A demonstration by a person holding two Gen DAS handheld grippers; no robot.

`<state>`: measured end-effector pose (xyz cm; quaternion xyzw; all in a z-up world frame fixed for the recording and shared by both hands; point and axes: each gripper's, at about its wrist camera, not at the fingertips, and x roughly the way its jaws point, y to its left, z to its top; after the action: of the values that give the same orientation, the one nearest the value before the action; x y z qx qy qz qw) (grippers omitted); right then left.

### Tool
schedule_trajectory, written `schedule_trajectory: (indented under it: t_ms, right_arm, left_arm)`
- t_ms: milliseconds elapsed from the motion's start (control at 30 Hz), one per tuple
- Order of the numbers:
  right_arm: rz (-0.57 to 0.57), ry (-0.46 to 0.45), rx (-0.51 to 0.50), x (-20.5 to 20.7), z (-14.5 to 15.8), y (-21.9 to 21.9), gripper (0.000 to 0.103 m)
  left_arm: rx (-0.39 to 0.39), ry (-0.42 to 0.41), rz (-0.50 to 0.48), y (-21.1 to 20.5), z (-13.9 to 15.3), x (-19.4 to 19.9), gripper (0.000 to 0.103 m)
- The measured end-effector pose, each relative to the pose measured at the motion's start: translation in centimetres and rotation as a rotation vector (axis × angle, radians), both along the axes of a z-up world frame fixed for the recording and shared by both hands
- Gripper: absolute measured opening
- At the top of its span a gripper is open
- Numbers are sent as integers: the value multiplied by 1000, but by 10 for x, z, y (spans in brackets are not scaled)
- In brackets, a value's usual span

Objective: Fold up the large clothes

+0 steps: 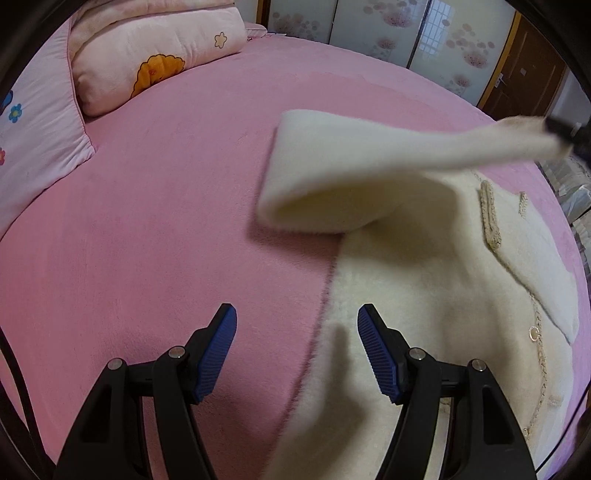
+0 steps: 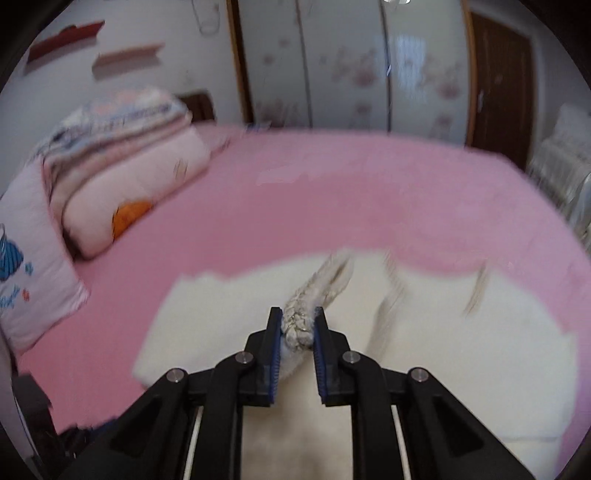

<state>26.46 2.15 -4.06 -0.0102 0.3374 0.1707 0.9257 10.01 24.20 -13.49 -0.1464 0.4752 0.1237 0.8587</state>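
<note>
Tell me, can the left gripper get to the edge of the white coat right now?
Probably yes: the left gripper is open, the cream coat edge lies just beneath it on the pink bed, nothing between.

Soft indoor light; right wrist view motion-blurred, edges fisheye-warped.

A pink bedsheet [image 1: 166,221] carries a folded pink quilt [image 1: 147,48] beside a flowered pillow [image 1: 33,140], near floral wardrobe doors [image 1: 369,29]

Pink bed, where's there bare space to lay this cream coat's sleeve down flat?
Bare pink sheet stretches between the folded quilt by the pillow and the cream coat; the far strip toward the wardrobe is bare too. It is crowded around the quilt and pillow.
</note>
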Motion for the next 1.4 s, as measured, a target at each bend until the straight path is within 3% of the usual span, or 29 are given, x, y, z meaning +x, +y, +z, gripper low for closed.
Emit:
schedule_trajectory:
  t_ms: [100,200,267,367,467,567,600,667,767,833,933,1067,1267,1333,1367,1400]
  right_arm:
    - [-130,-112,-12,7,34,-44,15]
    - [-274,-137,-58,10,37,-100,15]
    - [-292,-81,-73,11,22,-131,15]
    - [-286,75,-128,8,-30,-161,15]
    - [-330,181,-179,-1,-73,-164,15]
    - [-335,248,-186,-13,-98,-168,19]
    - [-345,269,-181,-18,-103,-175,22]
    - [-345,327,-103,-17,-109,-192,40]
    - [-375,349,68,-19,-106,-222,45]
    - [-393,353,128,-15,-105,-235,45]
    - [-385,366,132,11,-106,-240,45]
    - [-347,401,111,48,-120,-231,45]
    - [-337,443,95,79,-150,-225,45]
    - [-325,420,75,78,-150,-220,39]
    - [-318,406,48,75,-149,-217,30]
    - [-311,392,18,73,-148,-214,24]
  left_arm:
    - [12,-14,-15,-6,3,-1,67]
    - [23,-17,-29,-12,2,0,67]
    - [24,-7,-36,-17,0,4,67]
    - [19,7,-42,-23,-5,12,67]
    - [30,13,-65,-31,-4,22,67]
    - [36,14,-93,-35,0,35,67]
    - [33,11,-103,-35,4,41,67]
    - [24,-1,-129,-34,12,54,67]
    - [49,-28,-175,-28,23,83,67]
    - [90,-44,-187,-25,27,105,69]
    - [117,-43,-207,-17,25,144,70]
    - [129,39,-227,-7,11,196,70]
    - [109,80,-238,0,-12,231,70]
    - [84,58,-246,-1,-16,236,60]
    - [61,42,-268,-3,-17,237,21]
    - [43,43,-293,-8,-19,239,7]
